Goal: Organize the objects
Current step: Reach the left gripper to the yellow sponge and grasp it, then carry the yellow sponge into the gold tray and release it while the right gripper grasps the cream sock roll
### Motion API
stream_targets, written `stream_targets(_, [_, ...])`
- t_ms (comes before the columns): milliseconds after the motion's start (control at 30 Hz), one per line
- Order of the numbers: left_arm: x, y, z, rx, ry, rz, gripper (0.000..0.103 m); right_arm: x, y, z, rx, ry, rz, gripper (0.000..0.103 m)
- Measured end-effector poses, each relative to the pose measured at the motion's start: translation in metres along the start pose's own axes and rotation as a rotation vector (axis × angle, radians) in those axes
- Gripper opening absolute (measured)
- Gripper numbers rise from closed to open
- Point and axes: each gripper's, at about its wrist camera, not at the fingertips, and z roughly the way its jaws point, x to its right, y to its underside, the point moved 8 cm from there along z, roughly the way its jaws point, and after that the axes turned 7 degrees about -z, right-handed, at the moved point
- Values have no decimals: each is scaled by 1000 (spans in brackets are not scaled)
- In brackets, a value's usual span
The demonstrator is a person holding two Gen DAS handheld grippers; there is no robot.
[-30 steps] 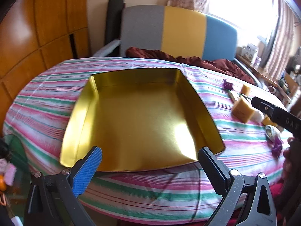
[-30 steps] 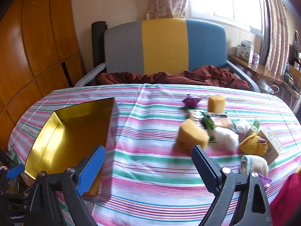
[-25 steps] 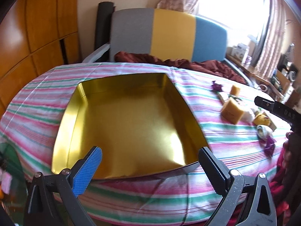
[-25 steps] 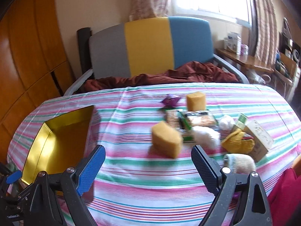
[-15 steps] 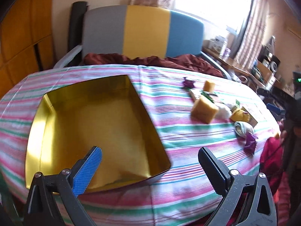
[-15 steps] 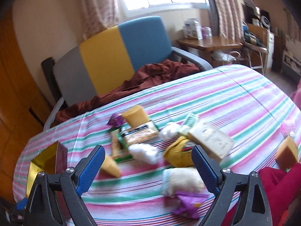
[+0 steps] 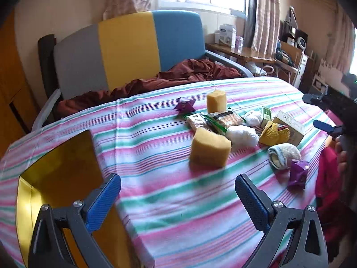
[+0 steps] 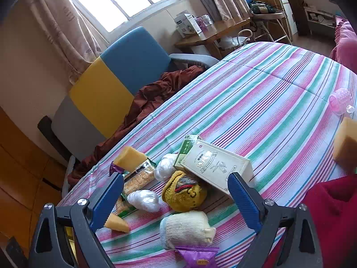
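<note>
Left wrist view: left gripper [image 7: 177,188] fingers spread, empty, above striped-cloth counter [image 7: 156,192]; gold metal tray [image 7: 55,178] lower left, yellow sponge block [image 7: 209,148] ahead (slightly blurred). Right wrist view: right gripper [image 8: 175,192] fingers spread, empty, over yellow knitted bundle [image 8: 184,192] beside cream cardboard box [image 8: 215,164].

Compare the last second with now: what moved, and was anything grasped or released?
Both cameras swung rightward: the left gripper turned from the gold tray toward the yellow sponge, and the right gripper moved over the knitted yellow item and cream box. Nothing was grasped or released. Both grippers stayed open and empty; the objects look unmoved.
</note>
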Motion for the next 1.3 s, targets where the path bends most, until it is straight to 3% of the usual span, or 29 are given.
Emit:
stream_targets(100, [12, -9, 25, -30, 28, 4, 103, -4, 1, 2, -13, -11, -8, 96])
stream_targets(400, [46, -25, 79, -61, 5, 132, 103, -8, 4, 9, -51, -44, -3, 96])
stream_targets(567, [50, -28, 101, -76, -3, 149, 102, -8, 5, 10, -57, -47, -2, 96])
stream_targets(633, [48, -25, 114, -122, 13, 130, 84, -8, 5, 10, -59, -45, -2, 96])
stream_targets(667, [51, -21, 119, -162, 79, 101, 68, -7, 6, 11, -61, -44, -2, 96])
stream_targets(700, [51, -18, 120, -184, 115, 73, 65, -8, 6, 11, -63, -43, -4, 96])
stream_targets(900, [50, -5, 103, -154, 114, 41, 63, -11, 9, 16, -93, -31, -33, 96])
stream_targets(1167, [53, 21, 56, -118, 119, 26, 63, -28, 24, 29, -200, -51, -123, 95])
stream_targets(1300, [48, 30, 34, -109, 123, -3, 64, -32, 35, 39, -267, -19, -168, 95])
